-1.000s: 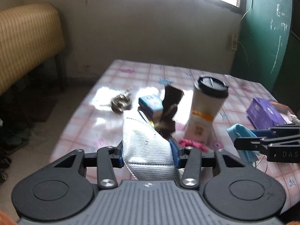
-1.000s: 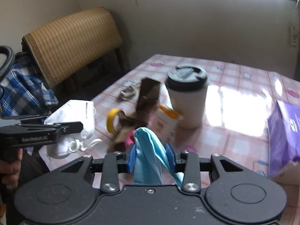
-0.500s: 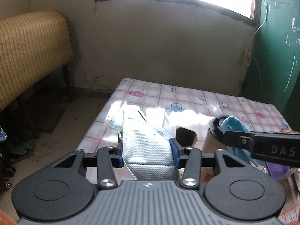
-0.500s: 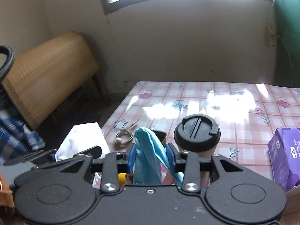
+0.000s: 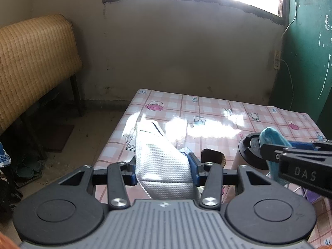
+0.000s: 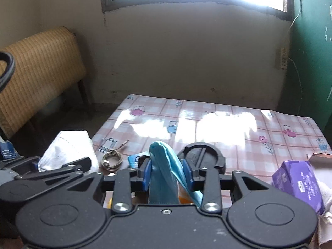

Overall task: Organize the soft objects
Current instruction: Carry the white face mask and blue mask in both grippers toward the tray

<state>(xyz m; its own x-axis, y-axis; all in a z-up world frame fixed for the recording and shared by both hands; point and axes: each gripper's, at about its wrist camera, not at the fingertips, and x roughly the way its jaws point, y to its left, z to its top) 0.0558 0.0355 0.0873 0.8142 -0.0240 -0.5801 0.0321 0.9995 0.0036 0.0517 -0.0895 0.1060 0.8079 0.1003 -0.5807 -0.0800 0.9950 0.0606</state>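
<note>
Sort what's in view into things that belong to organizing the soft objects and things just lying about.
Job:
- white mask, in the left tool
- blue mask, in the right tool

Lying about:
- lidded cup
- purple pack
- coiled cable
- brown wallet

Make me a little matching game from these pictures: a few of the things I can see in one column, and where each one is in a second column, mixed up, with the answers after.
Things
1. white mask
2. blue mask
3. purple packet
4. coiled cable

Where
A. lying on the checked tablecloth, beside the black cup lid
B. pinched in the left tongs
C. at the table's right edge
D. pinched in the right tongs

Pairs: 1-B, 2-D, 3-C, 4-A
</note>
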